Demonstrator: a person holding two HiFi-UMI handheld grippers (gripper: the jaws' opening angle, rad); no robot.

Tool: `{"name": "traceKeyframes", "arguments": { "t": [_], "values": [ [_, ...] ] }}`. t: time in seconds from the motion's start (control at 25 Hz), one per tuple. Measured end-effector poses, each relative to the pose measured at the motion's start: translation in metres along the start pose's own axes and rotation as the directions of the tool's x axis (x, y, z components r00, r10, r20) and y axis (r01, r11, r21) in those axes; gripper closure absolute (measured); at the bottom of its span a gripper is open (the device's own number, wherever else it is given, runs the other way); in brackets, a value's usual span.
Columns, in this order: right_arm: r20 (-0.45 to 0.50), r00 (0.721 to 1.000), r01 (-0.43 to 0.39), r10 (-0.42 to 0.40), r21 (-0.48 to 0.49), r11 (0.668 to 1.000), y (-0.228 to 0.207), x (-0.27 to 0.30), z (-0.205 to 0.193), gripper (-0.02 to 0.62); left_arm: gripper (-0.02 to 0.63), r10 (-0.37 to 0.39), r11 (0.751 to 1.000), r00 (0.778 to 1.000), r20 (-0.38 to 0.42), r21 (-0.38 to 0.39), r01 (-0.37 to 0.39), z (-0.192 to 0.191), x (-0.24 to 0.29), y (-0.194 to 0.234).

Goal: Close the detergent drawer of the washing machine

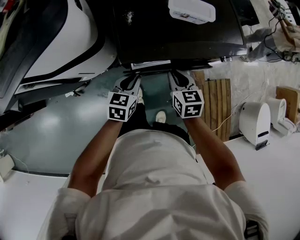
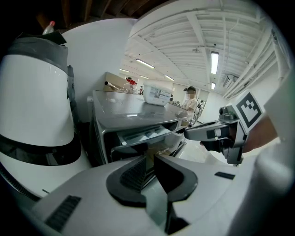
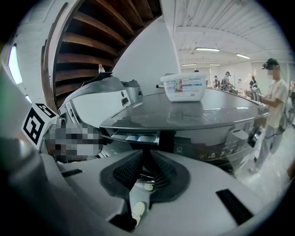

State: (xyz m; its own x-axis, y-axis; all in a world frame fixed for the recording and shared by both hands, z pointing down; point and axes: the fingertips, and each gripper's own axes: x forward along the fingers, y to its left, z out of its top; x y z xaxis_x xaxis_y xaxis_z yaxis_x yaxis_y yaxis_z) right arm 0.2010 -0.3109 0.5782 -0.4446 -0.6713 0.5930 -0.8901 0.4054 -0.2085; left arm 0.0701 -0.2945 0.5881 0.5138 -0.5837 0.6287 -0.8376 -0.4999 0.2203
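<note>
Only the head view took in both tools at once: the left hand-held gripper (image 1: 132, 78) and the right hand-held gripper (image 1: 176, 76) lay side by side just below the washing machine's (image 1: 154, 33) front edge, where the detergent drawer (image 1: 150, 64) stuck out. The two gripper views alone showed the drawer's open compartments and each pair of jaws, drawn almost together and holding nothing. A white box (image 1: 191, 10) sat on the machine's top.

detergent drawer (image 1: 150, 64) jutting out front, white housing (image 1: 61, 42) close at left
</note>
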Motion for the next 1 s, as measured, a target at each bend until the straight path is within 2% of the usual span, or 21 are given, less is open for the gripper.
{"name": "traceKeyframes", "arguments": {
  "t": [0.64, 1.0],
  "values": [
    [-0.003, 1.0, 0.014, -0.014, 0.012, 1.0, -0.006, 0.02, 0.017, 0.54, 0.559, -0.022, 1.0, 1.0, -0.012, -0.004, 0.022, 0.015, 0.016, 0.015],
    [-0.02, 0.999, 0.029, -0.028, 0.026, 0.999, -0.009, 0.022, 0.018, 0.558, 0.586, -0.033, 0.999, 0.999, -0.032, 0.001, 0.033, 0.016, 0.019, 0.019]
  ]
}}
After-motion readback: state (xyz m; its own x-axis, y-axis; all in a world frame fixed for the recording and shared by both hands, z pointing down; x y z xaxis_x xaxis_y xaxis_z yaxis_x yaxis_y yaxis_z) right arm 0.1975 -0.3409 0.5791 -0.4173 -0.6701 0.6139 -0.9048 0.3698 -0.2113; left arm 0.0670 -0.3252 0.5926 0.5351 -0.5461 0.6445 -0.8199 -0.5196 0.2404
